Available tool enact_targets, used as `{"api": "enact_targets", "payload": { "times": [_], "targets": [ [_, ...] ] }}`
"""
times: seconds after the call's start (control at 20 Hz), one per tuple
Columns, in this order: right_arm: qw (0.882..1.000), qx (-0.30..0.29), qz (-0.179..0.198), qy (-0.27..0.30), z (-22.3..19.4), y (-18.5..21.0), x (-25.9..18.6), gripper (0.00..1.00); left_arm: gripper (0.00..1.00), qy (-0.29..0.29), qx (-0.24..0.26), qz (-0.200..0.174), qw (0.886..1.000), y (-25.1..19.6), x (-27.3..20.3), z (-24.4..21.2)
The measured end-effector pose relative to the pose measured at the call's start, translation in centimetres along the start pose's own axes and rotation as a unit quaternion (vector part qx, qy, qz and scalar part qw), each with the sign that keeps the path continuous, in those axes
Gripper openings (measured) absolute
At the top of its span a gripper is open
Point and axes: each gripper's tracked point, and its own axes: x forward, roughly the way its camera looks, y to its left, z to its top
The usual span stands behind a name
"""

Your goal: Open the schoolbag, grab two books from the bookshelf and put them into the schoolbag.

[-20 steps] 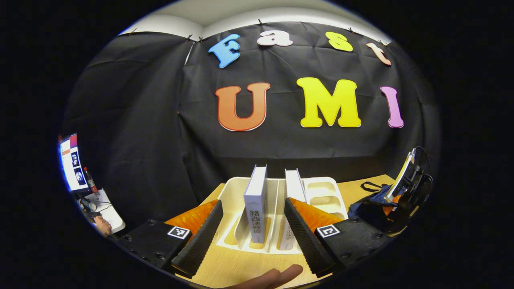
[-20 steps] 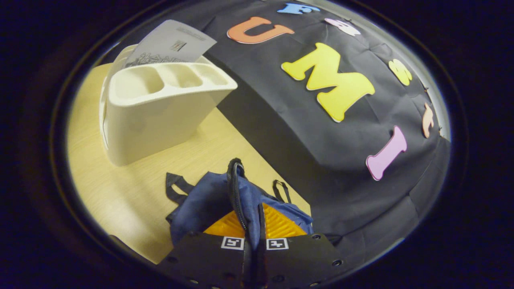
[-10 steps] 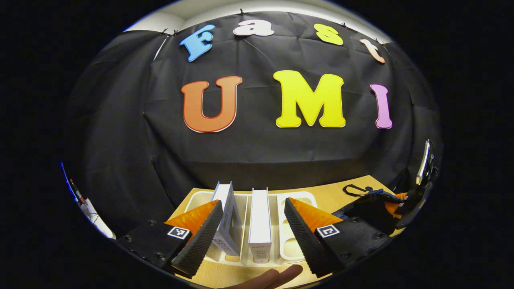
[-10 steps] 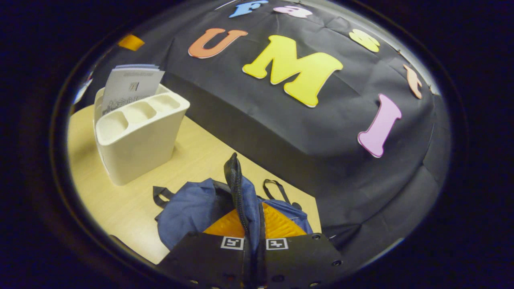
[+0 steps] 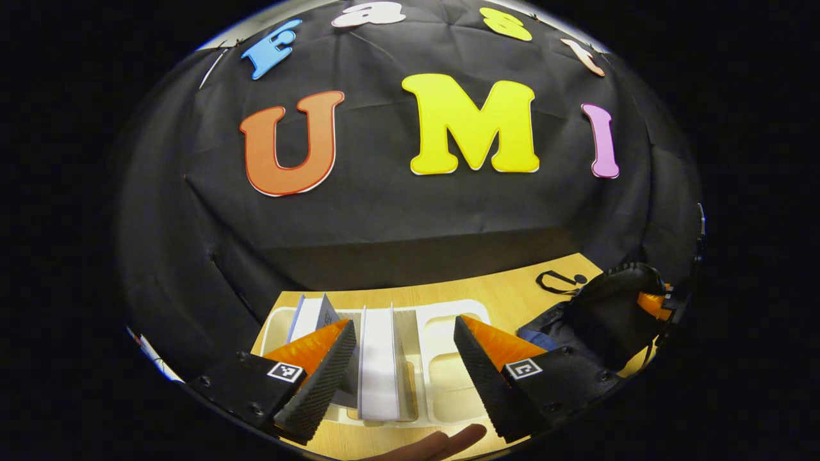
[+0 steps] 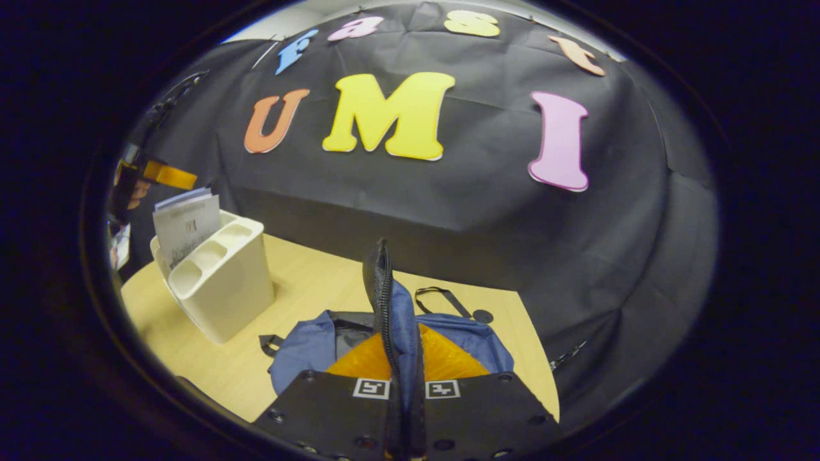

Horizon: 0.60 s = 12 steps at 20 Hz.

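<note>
A cream book rack (image 5: 448, 384) stands on the wooden table with two white books in it. My left gripper (image 5: 403, 323) is open above the rack, and the right-hand book (image 5: 379, 358) stands upright between its fingers, untouched. The other book (image 5: 311, 315) leans behind the left finger. In the right gripper view, my right gripper (image 6: 403, 333) is shut on the zipper edge (image 6: 381, 282) of the blue schoolbag (image 6: 304, 349), holding that flap upright. The rack (image 6: 221, 288) and its books (image 6: 186, 224) stand to the left, with the left gripper (image 6: 163, 174) above them.
The schoolbag (image 5: 592, 317) lies right of the rack near the table's right end, a black strap (image 5: 557, 282) trailing behind it. Bare wooden table (image 6: 307, 275) separates rack and bag. A hand's fingers (image 5: 442, 442) show at the bottom edge. Black cloth wall stands close behind.
My left gripper has risen and shifted right over the rack, so the right-hand book now stands between its open fingers. My right gripper has swung right with the bag flap in it.
</note>
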Motion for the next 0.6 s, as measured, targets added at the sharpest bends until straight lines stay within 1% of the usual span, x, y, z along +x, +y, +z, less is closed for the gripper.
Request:
{"api": "enact_targets", "payload": {
  "times": [0.1, 0.2, 0.3, 0.4, 0.45, 0.5, 0.55, 0.6],
  "targets": [
    [1.0, 0.012, -0.004, -0.012, 0.2, -1.4, -0.4, 0.06, 0.98, 0.029, -0.001, -0.012, 1.0, -0.3, 1.1, -0.7],
    [1.0, 0.016, 0.001, -0.018, -0.4, -2.2, -0.8, 0.05, 0.93, 0.053, 0.004, 0.009, 0.999, 0.9, 1.7, -1.4],
    [1.0, 0.016, 0.006, -0.022, -0.9, -2.5, -1.0, 0.05, 0.93, 0.073, 0.012, 0.029, 0.997, 2.0, 2.3, -2.1],
    [0.999, 0.02, 0.012, -0.029, -1.1, -2.5, -1.0, 0.05, 0.93, 0.094, 0.018, 0.04, 0.995, 2.7, 2.5, -2.8],
    [0.999, 0.021, 0.014, -0.03, -1.2, -2.8, -0.9, 0.05, 0.93, 0.107, 0.018, 0.036, 0.993, 2.6, 3.0, -3.3],
    [0.999, 0.02, 0.017, -0.033, -1.3, -2.6, -0.8, 0.06, 0.93, 0.134, 0.01, 0.029, 0.99, 2.2, 3.2, -4.7],
    [0.999, 0.018, 0.021, -0.035, -1.3, -2.4, -0.6, 0.06, 0.89, 0.172, 0.008, 0.028, 0.985, 1.9, 3.2, -6.1],
    [0.999, 0.011, 0.025, -0.034, -1.6, -2.0, -0.4, 0.05, 0.85, 0.192, 0.008, 0.029, 0.981, 2.0, 3.7, -7.1]
  ]
}}
